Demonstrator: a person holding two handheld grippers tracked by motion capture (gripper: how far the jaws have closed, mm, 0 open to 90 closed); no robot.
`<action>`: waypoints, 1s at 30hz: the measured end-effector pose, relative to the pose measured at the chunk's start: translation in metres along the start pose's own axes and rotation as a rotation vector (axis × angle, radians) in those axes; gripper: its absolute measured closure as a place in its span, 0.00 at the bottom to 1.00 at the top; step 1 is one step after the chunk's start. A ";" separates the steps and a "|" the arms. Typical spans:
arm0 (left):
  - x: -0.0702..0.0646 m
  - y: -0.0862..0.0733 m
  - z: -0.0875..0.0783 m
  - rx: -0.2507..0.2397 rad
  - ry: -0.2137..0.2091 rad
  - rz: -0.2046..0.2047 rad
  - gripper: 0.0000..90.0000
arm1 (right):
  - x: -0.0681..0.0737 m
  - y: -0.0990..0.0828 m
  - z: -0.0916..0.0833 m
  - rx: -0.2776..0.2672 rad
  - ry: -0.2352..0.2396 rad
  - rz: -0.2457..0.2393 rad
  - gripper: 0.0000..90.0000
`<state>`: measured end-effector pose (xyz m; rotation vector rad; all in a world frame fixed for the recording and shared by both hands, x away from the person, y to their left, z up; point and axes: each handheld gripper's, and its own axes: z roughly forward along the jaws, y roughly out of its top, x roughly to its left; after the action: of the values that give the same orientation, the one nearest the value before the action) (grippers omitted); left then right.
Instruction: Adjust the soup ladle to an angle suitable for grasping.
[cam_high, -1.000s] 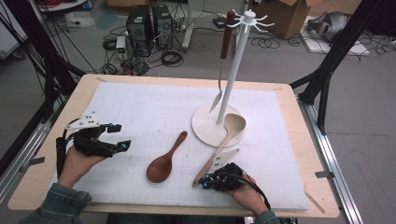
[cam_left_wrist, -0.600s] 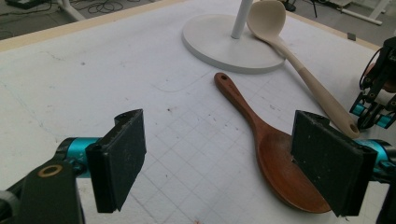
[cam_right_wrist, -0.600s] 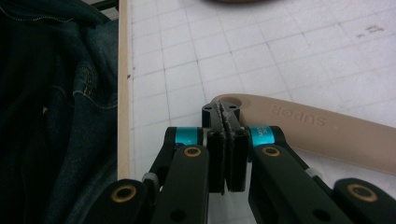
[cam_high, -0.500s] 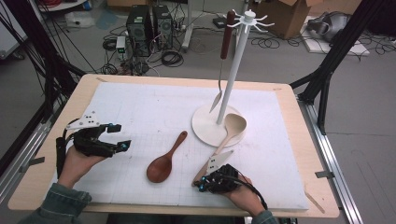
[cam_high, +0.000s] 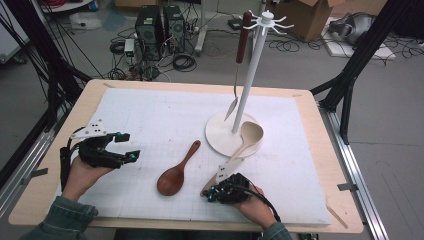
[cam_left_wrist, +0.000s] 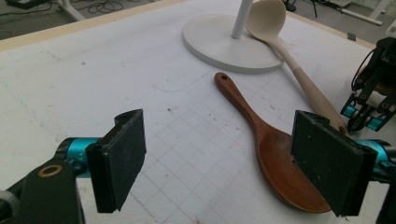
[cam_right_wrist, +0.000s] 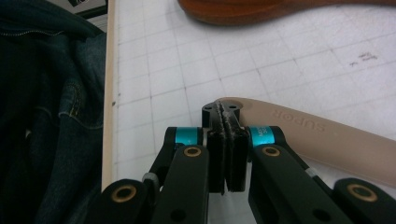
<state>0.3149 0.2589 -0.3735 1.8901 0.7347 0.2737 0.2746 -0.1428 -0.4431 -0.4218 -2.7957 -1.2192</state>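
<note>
Our right gripper (cam_high: 216, 192) has edged to the pale spoon's (cam_high: 245, 142) handle end, jaws closed; left gripper (cam_high: 125, 147) waits wide open.

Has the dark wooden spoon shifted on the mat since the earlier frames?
No. The dark wooden spoon lies in the same spot, its handle tip equally far from the rack base.

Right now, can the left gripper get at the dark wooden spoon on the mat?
Probably yes. The left gripper stands open, facing the dark wooden spoon, with bare white mat between them. The right gripper sits beyond the spoon's bowl, shut beside the pale spoon.
</note>
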 end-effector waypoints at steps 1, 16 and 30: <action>0.000 0.000 0.000 0.000 0.000 0.000 0.21 | 0.000 0.001 0.001 -0.003 -0.004 0.002 1.00; 0.001 0.000 0.000 0.004 -0.002 0.003 0.21 | -0.010 0.012 0.012 -0.030 -0.009 0.018 1.00; 0.000 -0.001 0.002 0.006 -0.008 0.004 0.21 | -0.016 0.023 0.021 -0.026 -0.025 0.022 1.00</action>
<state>0.3156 0.2577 -0.3748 1.8972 0.7269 0.2668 0.2969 -0.1167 -0.4438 -0.4715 -2.7910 -1.2559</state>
